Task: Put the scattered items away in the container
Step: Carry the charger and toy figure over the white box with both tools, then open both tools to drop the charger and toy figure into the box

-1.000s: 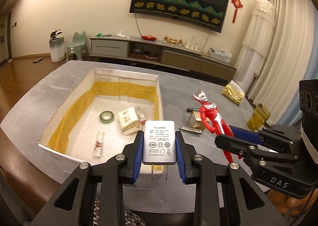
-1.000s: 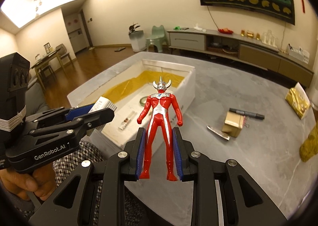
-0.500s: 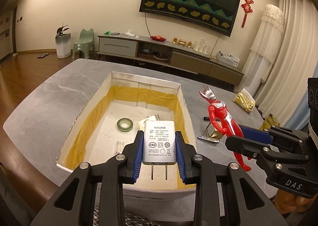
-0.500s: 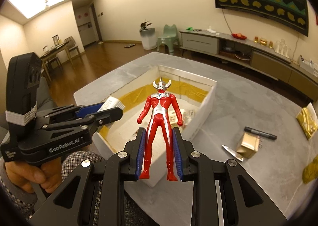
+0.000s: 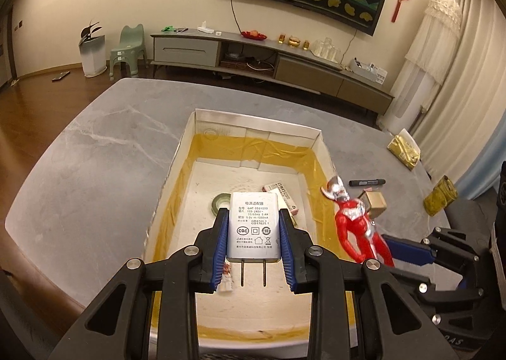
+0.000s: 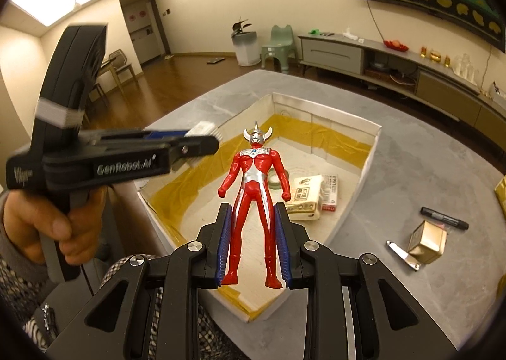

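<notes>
Grippers first: the left hand-held gripper (image 5: 254, 239) clamps a charger (image 5: 254, 226) and the right hand-held gripper (image 6: 253, 244) a figure (image 6: 254, 201), both above the box (image 6: 370, 167) holding tape (image 5: 221, 201) and packets (image 6: 306, 197), while a marker (image 6: 444, 218), clipper (image 6: 402, 255) and small carton (image 6: 427, 241) wait on the worktop (image 5: 95, 176).

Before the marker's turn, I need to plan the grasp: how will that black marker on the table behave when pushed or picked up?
The black marker looks round-bodied and lies flat on the smooth table, so a sideways nudge would probably roll it. It seems rigid and slim, likely light. Its smooth barrel may slip, so gripping across the middle seems safest.
</notes>
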Available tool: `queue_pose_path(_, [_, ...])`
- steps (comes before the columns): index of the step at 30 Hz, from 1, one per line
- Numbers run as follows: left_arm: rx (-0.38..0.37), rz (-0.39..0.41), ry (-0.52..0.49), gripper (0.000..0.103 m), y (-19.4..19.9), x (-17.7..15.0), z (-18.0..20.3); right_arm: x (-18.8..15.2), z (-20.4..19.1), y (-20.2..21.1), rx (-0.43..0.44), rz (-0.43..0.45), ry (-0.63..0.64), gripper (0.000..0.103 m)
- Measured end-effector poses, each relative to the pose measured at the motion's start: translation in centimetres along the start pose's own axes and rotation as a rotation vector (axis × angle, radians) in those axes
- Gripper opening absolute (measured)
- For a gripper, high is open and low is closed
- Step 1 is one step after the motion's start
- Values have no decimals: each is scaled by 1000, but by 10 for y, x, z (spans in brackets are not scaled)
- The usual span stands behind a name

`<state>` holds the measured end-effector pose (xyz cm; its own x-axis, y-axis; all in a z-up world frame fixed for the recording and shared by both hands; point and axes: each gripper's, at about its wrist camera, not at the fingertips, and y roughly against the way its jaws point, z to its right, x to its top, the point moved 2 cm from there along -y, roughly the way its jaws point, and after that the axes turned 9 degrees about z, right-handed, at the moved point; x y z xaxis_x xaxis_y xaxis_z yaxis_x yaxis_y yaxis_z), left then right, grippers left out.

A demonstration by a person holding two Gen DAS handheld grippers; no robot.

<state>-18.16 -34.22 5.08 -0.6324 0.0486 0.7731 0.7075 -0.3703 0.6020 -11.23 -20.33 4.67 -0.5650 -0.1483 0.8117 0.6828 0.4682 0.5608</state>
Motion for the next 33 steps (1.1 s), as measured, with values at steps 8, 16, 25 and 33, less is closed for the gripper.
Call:
queue_pose_path(8, [-10, -59, -41, 31, -30, 26, -11, 0, -3, -26, 4, -46, 6, 28])
queue_pose_path(16, [-9, -125, -59, 31, -68, 43, -21, 0, -5, -50, 10, -84, 24, 28])
queue_pose_path(25, [29, -170, -98, 31, -109, 52, -22, -1, 3, -71, 13, -150, 38, 28])
queue_pose_path(33, [68, -190, -104, 31, -143, 60, -27, -2, 11, -84, 13, -198, 18, 28])
